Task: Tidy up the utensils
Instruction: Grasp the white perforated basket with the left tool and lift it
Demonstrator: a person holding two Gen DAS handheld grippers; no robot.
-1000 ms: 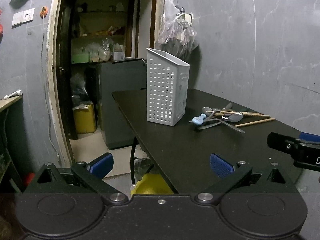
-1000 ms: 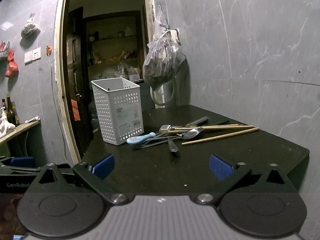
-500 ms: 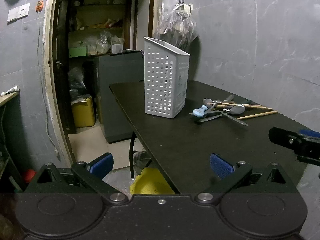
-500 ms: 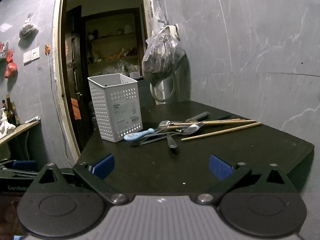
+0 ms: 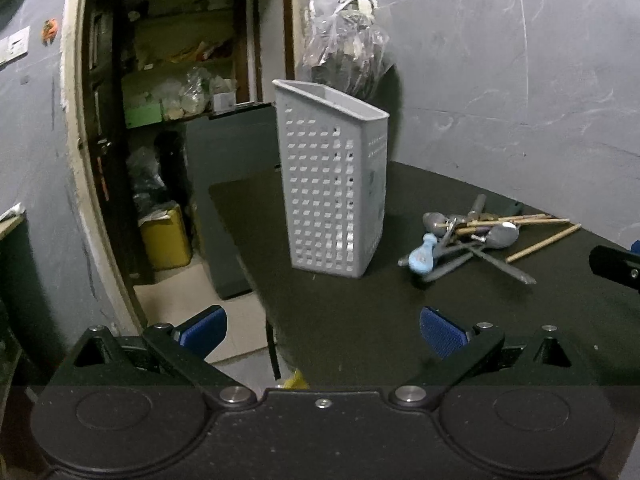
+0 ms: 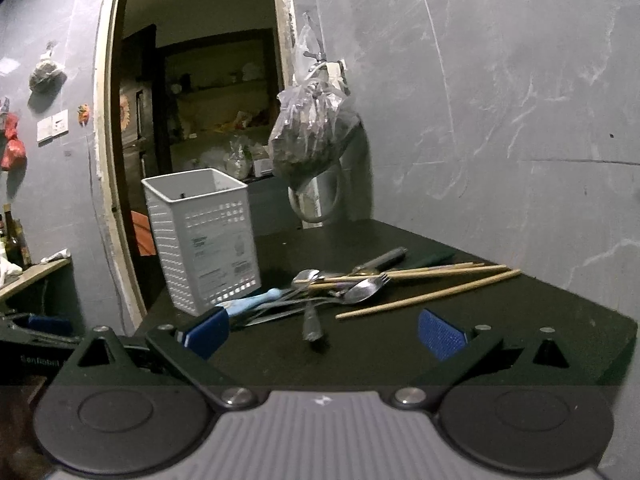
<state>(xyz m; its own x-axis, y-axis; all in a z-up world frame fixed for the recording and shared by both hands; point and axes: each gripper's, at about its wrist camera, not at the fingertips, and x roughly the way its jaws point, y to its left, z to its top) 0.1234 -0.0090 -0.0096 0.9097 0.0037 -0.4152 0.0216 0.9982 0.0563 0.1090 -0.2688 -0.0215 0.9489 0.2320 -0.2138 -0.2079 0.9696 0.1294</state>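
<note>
Black table [image 5: 360,320] edge beside doorway [image 5: 160,160]

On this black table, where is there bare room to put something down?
Bare tabletop lies between the chopsticks and the near right edge, and also behind the white basket. Right of the basket it is crowded: the utensil pile overlaps.

Basket [image 5: 334,196] on table [image 5: 360,320] — utensil pile [image 5: 472,236] right.
</note>
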